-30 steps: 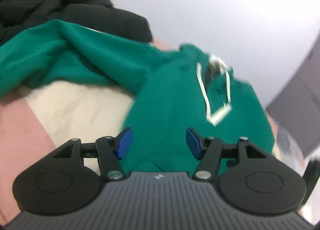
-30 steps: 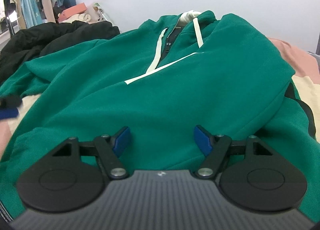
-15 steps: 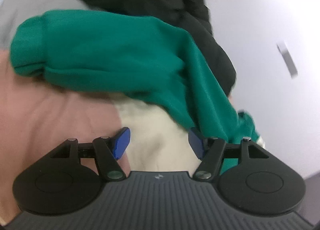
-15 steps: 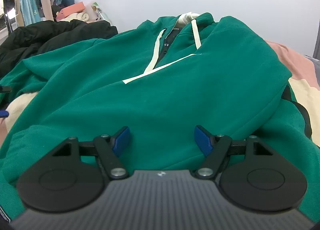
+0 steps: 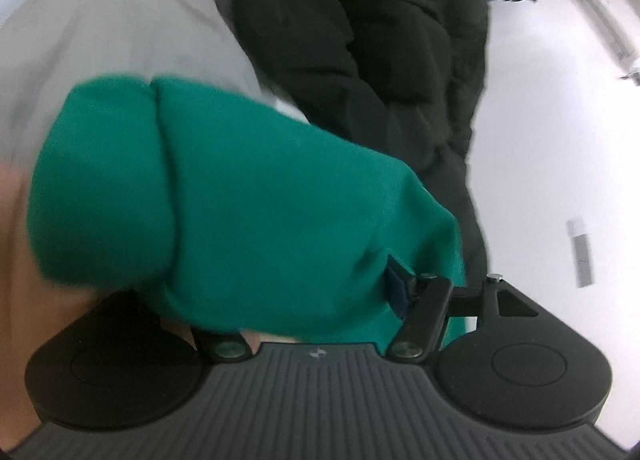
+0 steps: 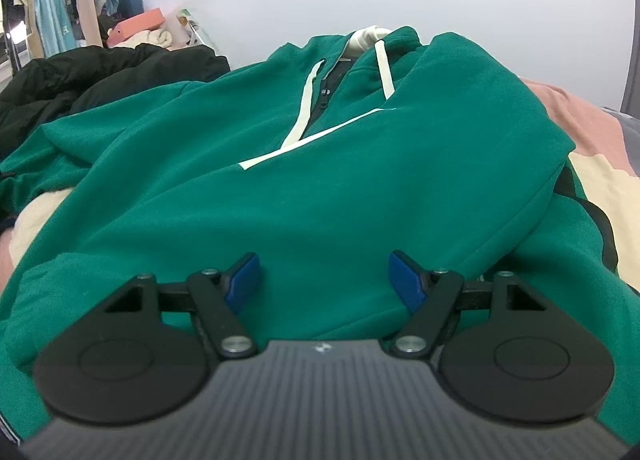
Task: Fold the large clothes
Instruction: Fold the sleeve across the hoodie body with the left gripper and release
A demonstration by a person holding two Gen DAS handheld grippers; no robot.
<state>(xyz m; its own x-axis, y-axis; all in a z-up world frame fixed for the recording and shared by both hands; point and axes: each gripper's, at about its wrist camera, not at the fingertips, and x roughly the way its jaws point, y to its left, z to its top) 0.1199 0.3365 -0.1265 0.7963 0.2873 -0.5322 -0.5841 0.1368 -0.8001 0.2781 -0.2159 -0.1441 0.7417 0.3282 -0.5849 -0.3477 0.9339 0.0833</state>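
hoodie (image 6: 320, 188): green, cream drawstrings | jacket (image 5: 380, 40): black | bedding (image 6: 600, 180): pink-cream blocks

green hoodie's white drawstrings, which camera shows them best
The right wrist view: both white drawstrings hang down the green hoodie. The left wrist view shows only its blurred sleeve, no strings.

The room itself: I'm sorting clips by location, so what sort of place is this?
Probably a bedroom: the green hoodie lies on a bed's patchwork cover, with hanging clothes behind and a black jacket beside it.
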